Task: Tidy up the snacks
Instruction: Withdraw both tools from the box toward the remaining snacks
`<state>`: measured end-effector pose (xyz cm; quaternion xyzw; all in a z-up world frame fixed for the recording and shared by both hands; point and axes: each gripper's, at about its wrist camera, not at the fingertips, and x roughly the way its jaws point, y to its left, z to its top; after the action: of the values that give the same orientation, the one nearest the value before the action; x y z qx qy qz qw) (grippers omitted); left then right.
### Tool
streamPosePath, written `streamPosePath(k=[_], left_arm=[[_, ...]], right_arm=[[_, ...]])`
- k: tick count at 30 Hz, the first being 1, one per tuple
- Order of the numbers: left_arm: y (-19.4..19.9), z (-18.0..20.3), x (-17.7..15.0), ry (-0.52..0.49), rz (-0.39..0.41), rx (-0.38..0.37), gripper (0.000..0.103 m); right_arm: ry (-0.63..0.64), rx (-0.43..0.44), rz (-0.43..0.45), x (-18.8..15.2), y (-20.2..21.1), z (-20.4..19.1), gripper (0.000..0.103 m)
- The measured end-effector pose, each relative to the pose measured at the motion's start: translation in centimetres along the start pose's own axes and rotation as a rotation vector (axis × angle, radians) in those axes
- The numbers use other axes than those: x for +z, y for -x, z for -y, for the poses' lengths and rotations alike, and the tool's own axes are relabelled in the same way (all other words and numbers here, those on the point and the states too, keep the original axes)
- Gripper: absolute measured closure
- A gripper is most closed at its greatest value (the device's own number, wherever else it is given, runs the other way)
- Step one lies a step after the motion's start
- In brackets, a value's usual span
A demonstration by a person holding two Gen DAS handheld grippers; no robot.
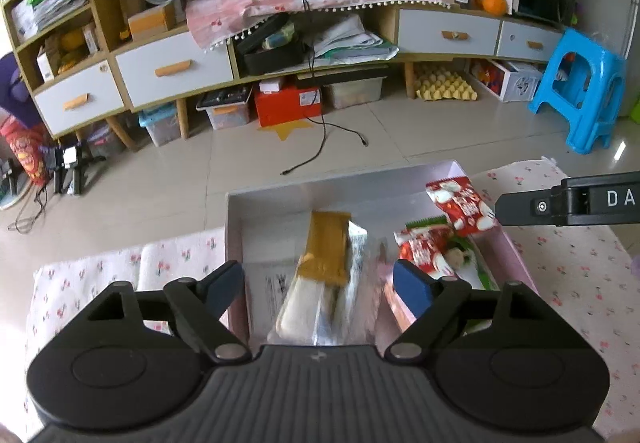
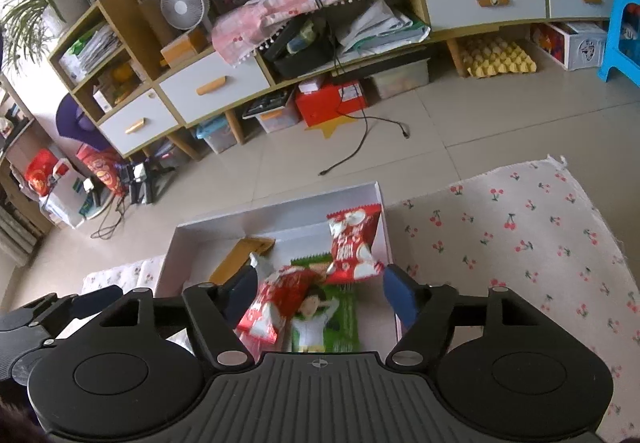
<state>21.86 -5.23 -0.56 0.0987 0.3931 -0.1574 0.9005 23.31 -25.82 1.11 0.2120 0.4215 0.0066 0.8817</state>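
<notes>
White cardboard box (image 1: 240,227) holds my snacks: a mustard-and-clear packet (image 1: 320,275) at its left, red packets (image 2: 352,243) and a green one (image 2: 340,323) at its right. My left gripper (image 1: 320,283) and right gripper (image 2: 316,295) hang tilted down over the box, jaws apart, gripping nothing.

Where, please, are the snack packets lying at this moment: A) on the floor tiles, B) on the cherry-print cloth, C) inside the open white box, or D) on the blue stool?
C: the red snack packets and the green packet lie within the walls of the white box, beside the cherry-print cloth.
</notes>
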Motion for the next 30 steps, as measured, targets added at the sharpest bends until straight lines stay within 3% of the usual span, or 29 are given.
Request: streamPosePath(k=[13,19,30], left_arm=[[4.9,-2.1,-3.7,0.066,-0.002,-0.014,0.005],[6.3,-2.6,-5.4,0.059,-0.009,-0.013,0.002],[7.7,-3.6,-10.0,0.116,-0.056,-0.044,0.001]], right_arm=[[0.067,-0.017,-0.029,-4.1,4.2,-2.0,0.023],[0.094,-0.028,-0.046,-6.2,5.4,-2.5,0.016],[0.131,-0.012,-0.085,-10.0,6.4,-3.1,0.015]])
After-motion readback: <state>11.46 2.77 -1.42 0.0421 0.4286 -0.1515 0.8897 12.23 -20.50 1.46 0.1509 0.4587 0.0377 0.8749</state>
